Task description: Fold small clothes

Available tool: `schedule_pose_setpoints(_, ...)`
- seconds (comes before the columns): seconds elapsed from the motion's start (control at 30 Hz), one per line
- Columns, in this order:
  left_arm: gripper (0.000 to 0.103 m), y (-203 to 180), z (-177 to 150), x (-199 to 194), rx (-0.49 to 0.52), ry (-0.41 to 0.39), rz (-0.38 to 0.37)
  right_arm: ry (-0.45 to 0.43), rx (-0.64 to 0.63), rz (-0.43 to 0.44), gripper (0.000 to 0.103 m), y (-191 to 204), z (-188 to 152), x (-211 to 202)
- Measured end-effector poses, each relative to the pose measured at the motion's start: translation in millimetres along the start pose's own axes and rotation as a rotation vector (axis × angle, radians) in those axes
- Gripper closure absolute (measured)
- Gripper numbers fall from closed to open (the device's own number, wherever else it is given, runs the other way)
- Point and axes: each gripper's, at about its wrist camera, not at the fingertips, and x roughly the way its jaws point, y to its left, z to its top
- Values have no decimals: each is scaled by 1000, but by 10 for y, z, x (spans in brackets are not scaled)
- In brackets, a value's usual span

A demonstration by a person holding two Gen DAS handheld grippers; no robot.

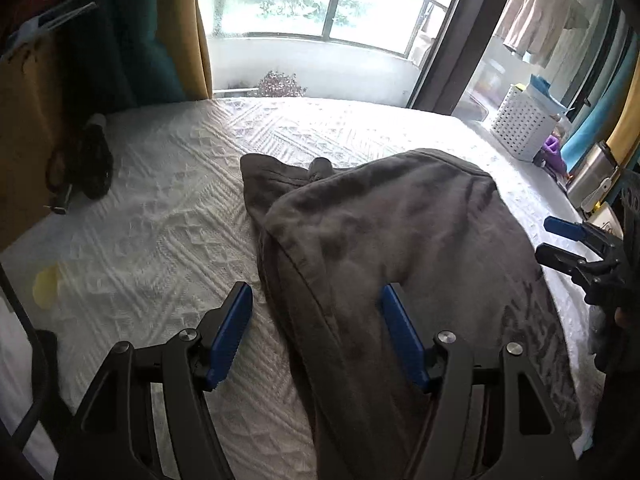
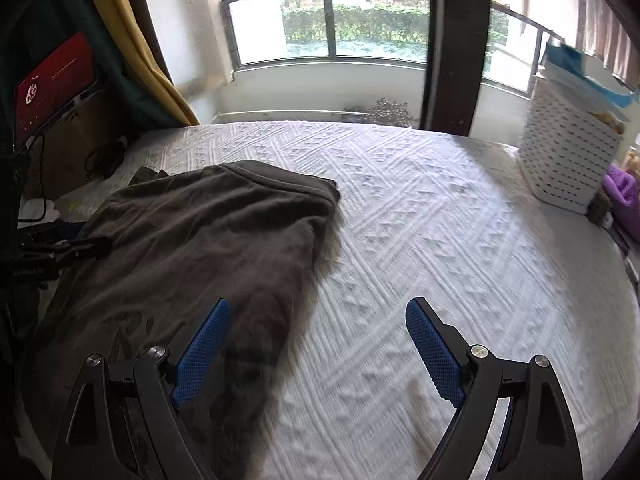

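Note:
A dark grey garment (image 1: 400, 232) lies folded over on the white quilted bed (image 1: 168, 208), with a faint print near its front end. My left gripper (image 1: 316, 320) hovers open over the garment's left edge: one blue pad is above bare bed, the other above the cloth, and neither presses on it. In the right wrist view the same garment (image 2: 208, 240) fills the left half. My right gripper (image 2: 318, 320) is wide open at its right edge, holding nothing. Each gripper also shows in the other's view: the right gripper (image 1: 560, 244) at the far right, the left gripper (image 2: 68, 246) at the far left.
A white perforated basket (image 2: 564, 156) stands at the bed's far right corner with a purple item (image 2: 624, 196) beside it. A black bundle with a cord (image 1: 86, 168) lies at the bed's left side by a cardboard box (image 1: 28, 128). Windows and a yellow curtain (image 2: 136, 40) are behind.

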Motion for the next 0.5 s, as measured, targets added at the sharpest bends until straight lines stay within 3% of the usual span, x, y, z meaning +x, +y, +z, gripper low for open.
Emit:
schedule_pose_setpoints(0.17, 29, -111, 4, 59, 17, -26, 21, 20, -4, 51, 12, 67, 42, 195)
schedule_pose_setpoints(0.3, 29, -282, -10, 96, 73, -12, -59, 22, -6, 94, 12, 108, 31, 269)
schedule_pose_setpoints(0.5, 29, -335, -2, 139, 115, -15, -37, 7, -63, 132, 15, 257, 35, 313)
